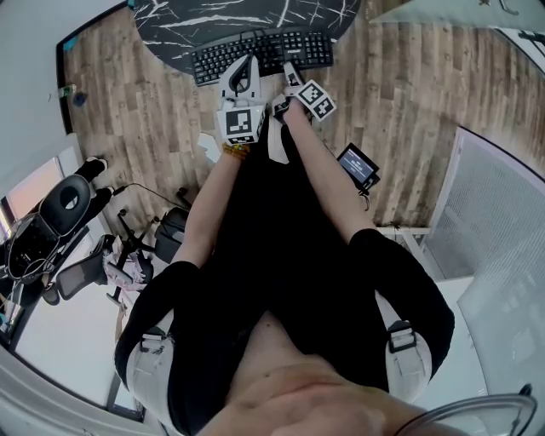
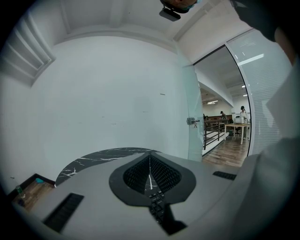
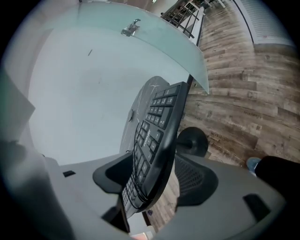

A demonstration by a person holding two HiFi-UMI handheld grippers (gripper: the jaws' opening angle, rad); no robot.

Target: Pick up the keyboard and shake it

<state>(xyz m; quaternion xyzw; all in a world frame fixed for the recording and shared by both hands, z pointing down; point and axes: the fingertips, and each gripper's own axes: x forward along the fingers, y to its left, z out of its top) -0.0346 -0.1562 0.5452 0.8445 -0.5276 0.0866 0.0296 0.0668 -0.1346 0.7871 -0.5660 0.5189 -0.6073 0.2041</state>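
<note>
Wood-plank floor (image 1: pixel 409 102) surrounds a round black marbled tabletop (image 1: pixel 170 25) set against a pale wall. One black keyboard (image 1: pixel 281 51) lies on the edge of the tabletop nearest the person, keys up.

Left gripper (image 1: pixel 245 68): positioned over the keyboard's near edge, toward its middle. In the left gripper view its jaws are drawn together to a thin slit. A strip of keys and a white vein of the tabletop show through that slit.

Right gripper (image 1: pixel 289 75): positioned at the keyboard's near edge, just beside the left gripper. In the right gripper view its jaws are spread, with the keyboard between them. The meshed pad (image 3: pixel 194 180) under the keyboard stands clear of it.

A small black device (image 1: pixel 358 163) lies on the floor, well away from the keyboard.
</note>
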